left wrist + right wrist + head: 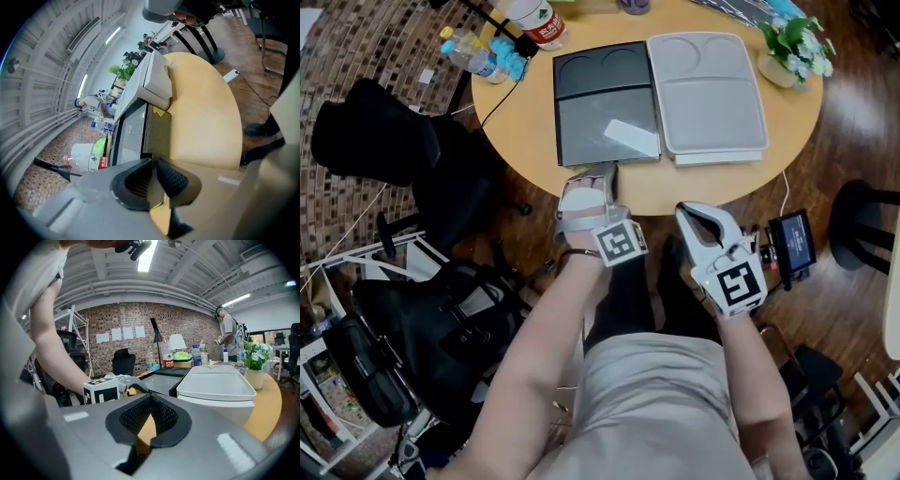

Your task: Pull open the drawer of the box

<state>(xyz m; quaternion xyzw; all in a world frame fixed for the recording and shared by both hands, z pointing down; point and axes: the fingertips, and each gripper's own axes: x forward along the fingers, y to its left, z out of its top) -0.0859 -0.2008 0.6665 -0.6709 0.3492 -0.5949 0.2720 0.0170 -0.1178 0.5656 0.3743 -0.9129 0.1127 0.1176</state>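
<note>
A flat black box (pixel 605 103) lies on the round wooden table (pixel 525 122), beside a white lidded box (pixel 708 89). From the black box's near edge a thin grey drawer (pixel 598 172) sticks out toward me. My left gripper (pixel 592 183) is at that edge. In the left gripper view its pads (pixel 176 180) press on the drawer's thin front panel (pixel 157 136), so the left gripper (pixel 153 180) is shut on it. My right gripper (pixel 698 217) hovers just off the table's near rim, to the right, shut and empty. Its own view shows the right gripper's (pixel 149 416) pads together.
A white card (pixel 633 138) lies on the black box's lid. A potted plant (pixel 787 56) stands at the table's right, bottles (pixel 478 56) at its left. Black chairs (pixel 375 141) crowd the left, a small screen device (pixel 792 242) and a stool (pixel 862 216) the right.
</note>
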